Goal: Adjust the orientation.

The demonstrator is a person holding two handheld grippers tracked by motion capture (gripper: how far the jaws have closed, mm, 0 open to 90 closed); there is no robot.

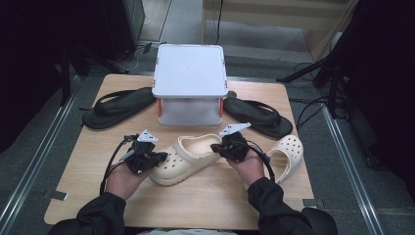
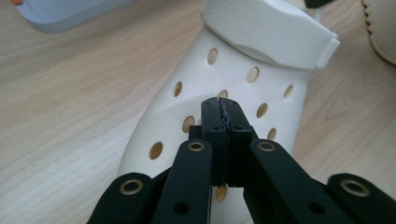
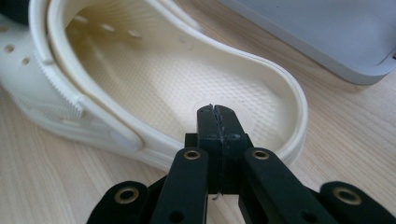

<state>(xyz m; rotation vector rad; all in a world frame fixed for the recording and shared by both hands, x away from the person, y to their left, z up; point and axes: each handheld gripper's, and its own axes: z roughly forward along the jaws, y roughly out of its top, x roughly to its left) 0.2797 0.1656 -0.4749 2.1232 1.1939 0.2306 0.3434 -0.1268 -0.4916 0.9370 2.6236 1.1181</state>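
- While hovering at either end of the cream clog, lying sole-down mid-table just in front of the white shelf, treat the grasp as not yet made.
- Note the left gripper: jaws pressed fully together, holding nothing, tips just over the perforated toe cap.
- Note the same of the right gripper: closed completely, empty, tips poised above the heel bed inside the shoe's opening.
- Spread both pairs of jaws wide before coming any lower; closed like this, able only to prod or push the shoe.
- With the right, straddle the heel rim, one pad inside the opening and one outside, then squeeze on the wall itself.
- With the left, probably better to skip the rounded toe cap, smooth and likely to slip; aim instead for the sidewall or the edge by the strap.
- Squeeze gently: soft foam by the look of it, likely to buckle under a hard pinch.
- Lift both ends together and level, to avoid twisting the shoe between the two grips.
- Keep clear of the second clog near the right hand and of the black sandals flanking the shelf.
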